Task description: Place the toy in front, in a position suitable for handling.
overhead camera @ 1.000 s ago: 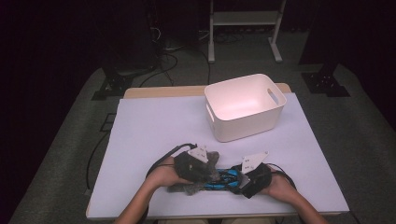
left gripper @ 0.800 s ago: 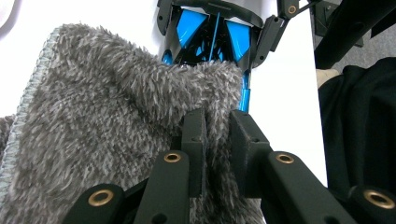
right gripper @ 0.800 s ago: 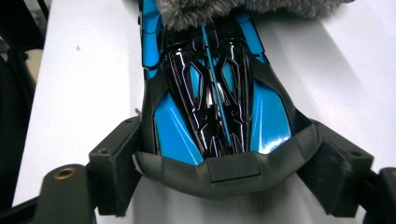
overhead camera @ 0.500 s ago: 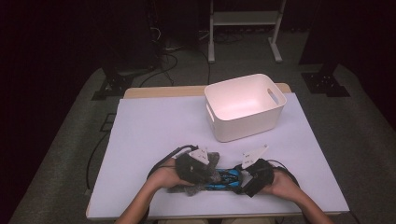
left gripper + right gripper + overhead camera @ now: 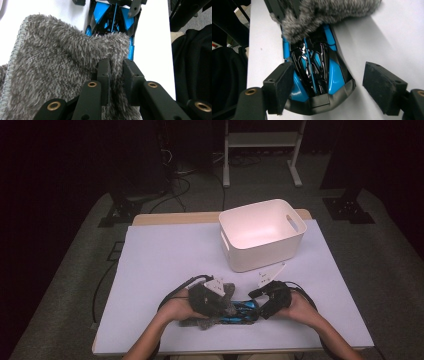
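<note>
Grey cloth [image 5: 57,75] pinched in the left hand-held gripper [image 5: 116,75] looks fuzzy, long-pile fleece. Toy car [image 5: 317,67] between the right hand-held gripper's [image 5: 327,90] foam pads is glossy blue-black plastic. Table [image 5: 165,255] is matt white.

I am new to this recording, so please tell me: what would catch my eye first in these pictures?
A glossy blue and black toy car lies at the table's near edge, partly covered by a fluffy grey cloth. The left gripper pinches that cloth. A white bin stands farther back, to the right.
</note>
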Motion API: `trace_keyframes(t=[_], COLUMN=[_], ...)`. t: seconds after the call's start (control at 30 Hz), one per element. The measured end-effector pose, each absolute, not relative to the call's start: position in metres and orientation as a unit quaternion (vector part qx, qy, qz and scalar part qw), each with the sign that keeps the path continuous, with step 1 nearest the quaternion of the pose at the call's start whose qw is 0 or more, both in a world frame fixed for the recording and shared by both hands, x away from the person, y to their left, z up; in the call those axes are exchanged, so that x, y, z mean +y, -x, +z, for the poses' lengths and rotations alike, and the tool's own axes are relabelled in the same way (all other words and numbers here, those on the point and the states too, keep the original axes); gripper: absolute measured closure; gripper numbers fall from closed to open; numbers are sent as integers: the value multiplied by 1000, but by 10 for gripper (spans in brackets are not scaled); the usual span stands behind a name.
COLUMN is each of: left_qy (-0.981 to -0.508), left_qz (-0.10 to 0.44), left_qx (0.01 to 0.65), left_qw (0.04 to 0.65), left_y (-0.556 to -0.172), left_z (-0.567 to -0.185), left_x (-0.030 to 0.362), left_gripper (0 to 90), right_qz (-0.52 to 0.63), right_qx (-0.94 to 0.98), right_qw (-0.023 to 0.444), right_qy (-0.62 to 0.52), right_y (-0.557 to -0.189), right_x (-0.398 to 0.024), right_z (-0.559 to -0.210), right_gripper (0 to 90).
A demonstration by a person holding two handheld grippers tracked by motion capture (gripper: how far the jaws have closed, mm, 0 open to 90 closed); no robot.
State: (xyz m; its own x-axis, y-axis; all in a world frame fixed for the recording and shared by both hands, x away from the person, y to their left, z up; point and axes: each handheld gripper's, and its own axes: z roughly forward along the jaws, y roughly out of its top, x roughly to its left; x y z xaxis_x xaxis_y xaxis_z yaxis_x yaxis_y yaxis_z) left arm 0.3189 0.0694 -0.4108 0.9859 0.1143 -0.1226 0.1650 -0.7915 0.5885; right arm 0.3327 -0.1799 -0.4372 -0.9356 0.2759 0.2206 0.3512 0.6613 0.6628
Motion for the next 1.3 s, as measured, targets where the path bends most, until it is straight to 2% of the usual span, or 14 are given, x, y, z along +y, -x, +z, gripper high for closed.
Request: trace_keyframes(t=[0.37, 0.57, 0.73, 1.13, 1.3], left_qy=[-938, -936, -934, -940, -944], left_qz=[-38, -42, -47, -77, -78], left_qx=[93, 107, 114, 121, 115], left_qw=[333, 334, 334, 309, 298], left_y=[-331, -341, -345, -348, -346], left_z=[-401, -396, -393, -395, -394], left_x=[72, 70, 69, 58, 55], left_gripper=[763, 740, 739, 658, 666], right_qz=[-389, -395, -405, -420, -424], right_qx=[-892, -888, -890, -898, -896], right_qw=[118, 116, 79, -54, -80], right_qy=[198, 204, 191, 123, 105], right_y=[-341, -339, -329, -294, -287], right_x=[-182, -182, -183, -182, -183], right_z=[-450, -451, -449, -441, -441], right_gripper=[336, 341, 351, 367, 373])
